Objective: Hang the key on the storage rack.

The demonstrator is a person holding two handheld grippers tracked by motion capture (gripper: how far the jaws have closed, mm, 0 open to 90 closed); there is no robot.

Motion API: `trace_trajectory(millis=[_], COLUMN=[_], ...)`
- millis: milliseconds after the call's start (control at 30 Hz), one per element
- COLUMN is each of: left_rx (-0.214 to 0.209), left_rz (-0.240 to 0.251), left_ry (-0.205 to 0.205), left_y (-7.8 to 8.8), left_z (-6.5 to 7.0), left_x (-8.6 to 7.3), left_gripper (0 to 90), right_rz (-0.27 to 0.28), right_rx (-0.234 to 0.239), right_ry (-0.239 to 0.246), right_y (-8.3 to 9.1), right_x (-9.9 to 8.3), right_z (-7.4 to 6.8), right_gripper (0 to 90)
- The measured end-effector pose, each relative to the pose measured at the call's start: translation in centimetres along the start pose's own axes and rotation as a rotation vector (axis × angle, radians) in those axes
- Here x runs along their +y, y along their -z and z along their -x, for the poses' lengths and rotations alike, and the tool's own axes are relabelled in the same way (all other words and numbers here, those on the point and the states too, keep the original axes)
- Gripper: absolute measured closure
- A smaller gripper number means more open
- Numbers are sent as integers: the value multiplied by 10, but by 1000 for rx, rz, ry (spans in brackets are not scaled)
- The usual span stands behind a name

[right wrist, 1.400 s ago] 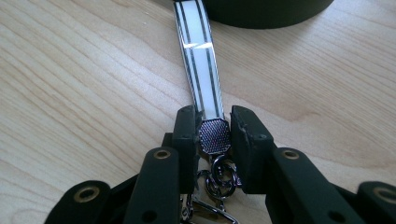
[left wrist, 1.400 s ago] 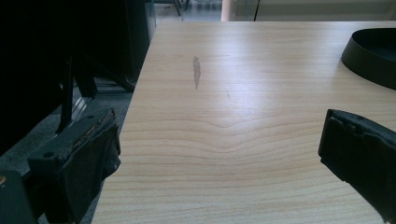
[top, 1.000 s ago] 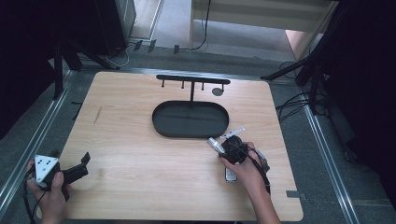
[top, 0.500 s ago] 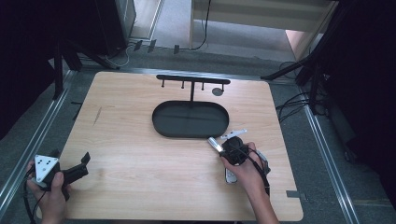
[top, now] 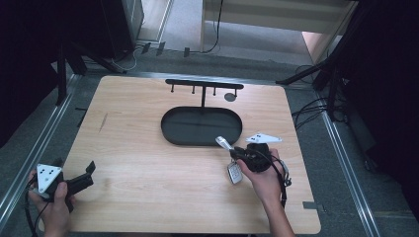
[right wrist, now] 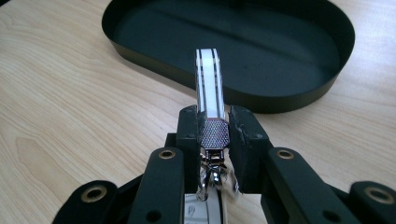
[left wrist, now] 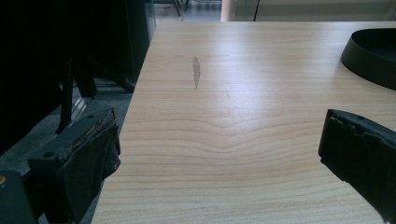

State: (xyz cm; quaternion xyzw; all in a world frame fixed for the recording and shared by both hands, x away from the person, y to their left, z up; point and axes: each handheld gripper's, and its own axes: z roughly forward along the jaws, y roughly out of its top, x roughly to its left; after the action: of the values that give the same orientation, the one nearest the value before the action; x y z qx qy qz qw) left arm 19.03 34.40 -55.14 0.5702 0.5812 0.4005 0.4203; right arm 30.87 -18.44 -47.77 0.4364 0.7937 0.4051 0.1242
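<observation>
Right gripper (top: 236, 152) clamped on keychain strap (right wrist: 209, 86), just short of black oval tray (top: 170, 133).
Key fob (top: 234, 173) dangles beneath, above table (top: 148, 187); left gripper (top: 84, 178) agape, empty, near-left edge.

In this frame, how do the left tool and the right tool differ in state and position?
The left tool has its jaws spread wide with nothing between them; the right tool is shut on a keychain strap. The left tool sits at the table's near left corner, far from the black oval tray; the right tool is just short of the tray's near rim, the strap pointing toward it. Both are hand-held, low over the wooden table.
</observation>
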Motion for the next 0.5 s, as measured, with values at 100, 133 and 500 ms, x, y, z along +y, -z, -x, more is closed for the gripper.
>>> trace_trajectory(millis=[100, 133, 500], left_rx=[-1, -1, 1], left_rz=[1, 0, 0], left_ry=[2, 1, 0], left_y=[0, 0, 0], left_z=[0, 0, 0], left_x=[0, 0, 0], left_gripper=[0, 0, 0], right_rz=[31, 41, 166], right_rx=[10, 13, 34], right_ry=[13, 13, 18], right_y=[3, 3, 10], right_x=[2, 2, 18], right_z=[-2, -3, -9], right_gripper=[752, 752, 753])
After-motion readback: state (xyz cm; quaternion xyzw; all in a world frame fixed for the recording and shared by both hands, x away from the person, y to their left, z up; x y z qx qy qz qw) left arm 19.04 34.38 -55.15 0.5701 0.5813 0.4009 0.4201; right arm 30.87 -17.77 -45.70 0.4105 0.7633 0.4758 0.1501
